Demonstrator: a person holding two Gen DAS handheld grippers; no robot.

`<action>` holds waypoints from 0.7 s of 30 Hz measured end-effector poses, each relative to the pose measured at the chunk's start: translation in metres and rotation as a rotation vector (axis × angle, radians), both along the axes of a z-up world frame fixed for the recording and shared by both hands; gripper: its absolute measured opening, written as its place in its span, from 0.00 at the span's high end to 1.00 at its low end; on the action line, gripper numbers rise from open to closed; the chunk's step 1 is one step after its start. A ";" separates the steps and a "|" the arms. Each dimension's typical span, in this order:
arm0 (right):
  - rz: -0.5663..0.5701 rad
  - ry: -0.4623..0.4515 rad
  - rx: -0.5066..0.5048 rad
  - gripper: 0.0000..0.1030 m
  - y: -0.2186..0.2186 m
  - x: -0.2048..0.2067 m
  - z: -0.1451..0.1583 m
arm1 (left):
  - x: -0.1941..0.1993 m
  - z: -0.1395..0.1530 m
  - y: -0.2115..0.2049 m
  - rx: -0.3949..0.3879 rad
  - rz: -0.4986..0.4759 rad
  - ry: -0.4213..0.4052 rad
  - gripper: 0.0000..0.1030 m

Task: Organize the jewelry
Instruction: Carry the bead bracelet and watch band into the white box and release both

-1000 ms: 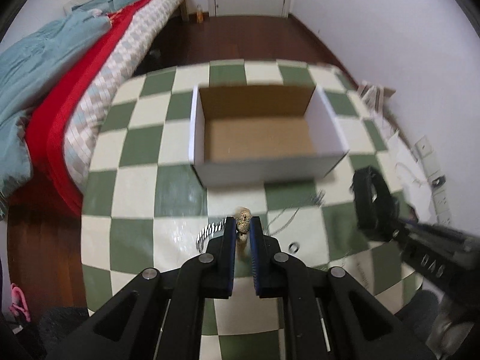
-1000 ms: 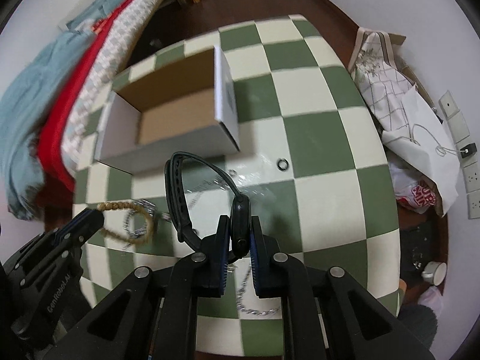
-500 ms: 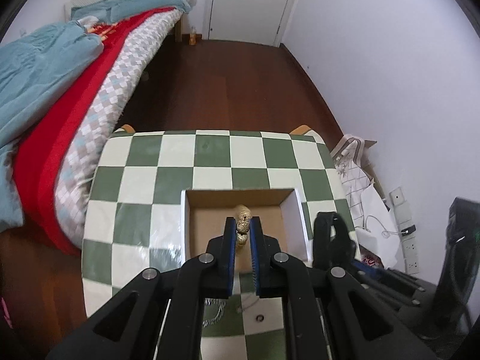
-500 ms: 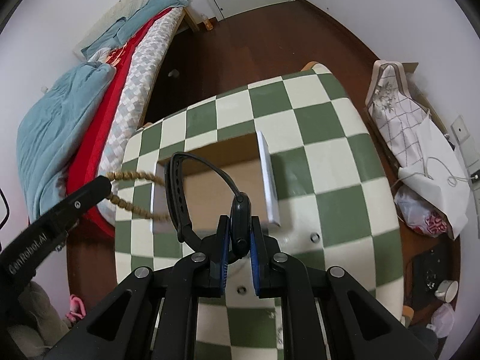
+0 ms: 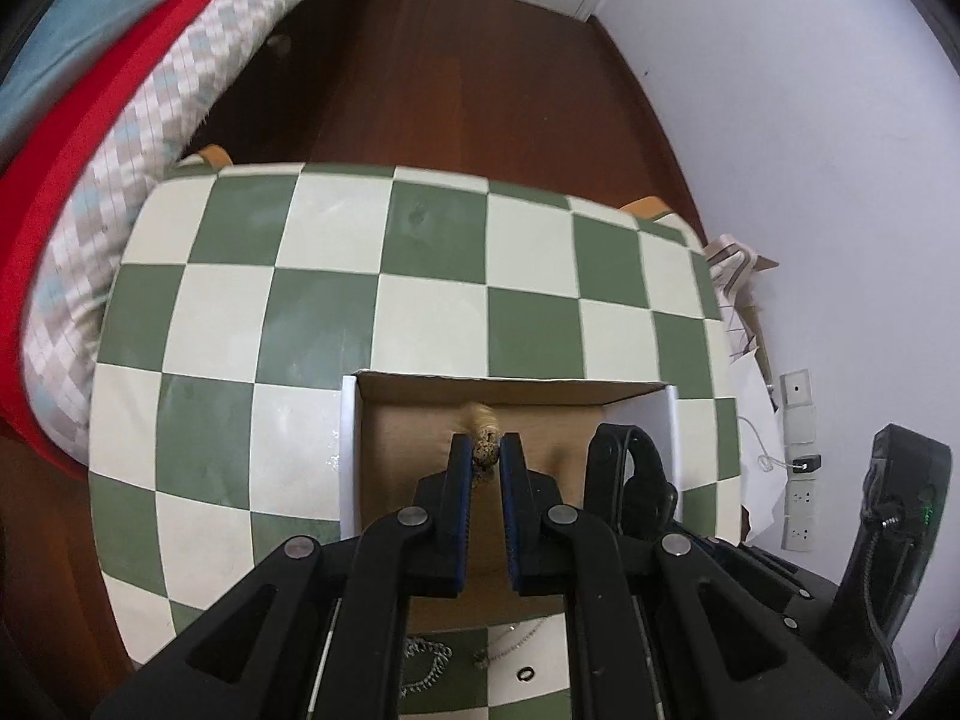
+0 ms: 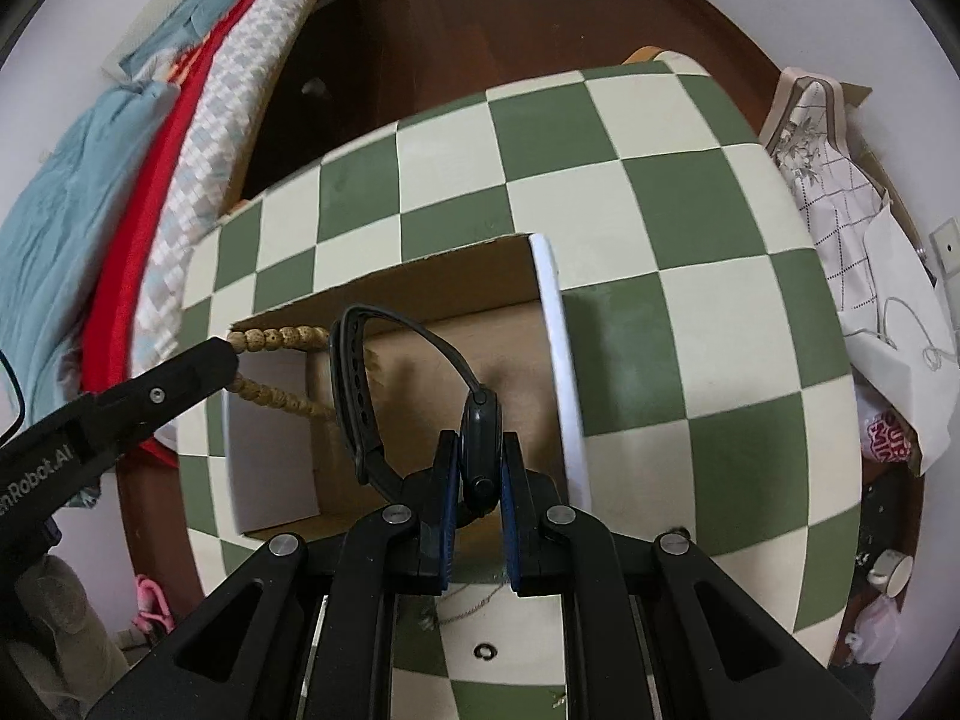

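Note:
My left gripper (image 5: 485, 455) is shut on a tan beaded bracelet (image 5: 483, 449) and holds it over the open cardboard box (image 5: 671, 420). In the right wrist view the bracelet (image 6: 277, 338) hangs from the left gripper (image 6: 231, 360) above the box's left end (image 6: 273, 450). My right gripper (image 6: 480, 468) is shut on a black watch (image 6: 480, 444), its strap (image 6: 354, 384) looping up to the left over the box. The watch also shows in the left wrist view (image 5: 636, 474).
The box stands on a green and cream checkered table (image 5: 432, 306). Silver chains (image 5: 426, 666) and a small ring (image 5: 525, 673) lie on the table in front of the box. A bed (image 5: 108, 120) is on the left, bags (image 6: 840, 192) on the right.
Both grippers rose from the table with their items and moved forward to hover over the box, which now lies closer beneath them.

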State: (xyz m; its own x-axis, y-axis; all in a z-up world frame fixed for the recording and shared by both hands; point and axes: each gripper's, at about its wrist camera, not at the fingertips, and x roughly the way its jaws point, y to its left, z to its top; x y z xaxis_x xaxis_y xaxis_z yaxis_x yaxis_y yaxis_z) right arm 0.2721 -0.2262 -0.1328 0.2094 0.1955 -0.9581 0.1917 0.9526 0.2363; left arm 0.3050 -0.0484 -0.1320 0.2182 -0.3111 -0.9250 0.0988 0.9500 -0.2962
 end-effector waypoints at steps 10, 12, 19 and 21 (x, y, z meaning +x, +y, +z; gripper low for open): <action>0.044 0.057 -0.057 0.87 0.022 0.019 -0.022 | 0.012 -0.010 0.005 0.039 0.011 0.041 0.90; 0.040 0.066 -0.062 0.83 0.024 0.020 -0.023 | 0.012 -0.006 0.006 0.066 0.009 0.030 0.87; 0.034 0.039 -0.070 0.47 0.022 0.011 -0.007 | 0.004 0.031 0.023 0.194 0.058 -0.119 0.27; 0.037 0.020 -0.085 0.40 0.022 0.004 0.004 | -0.002 0.039 0.031 0.253 0.085 -0.169 0.22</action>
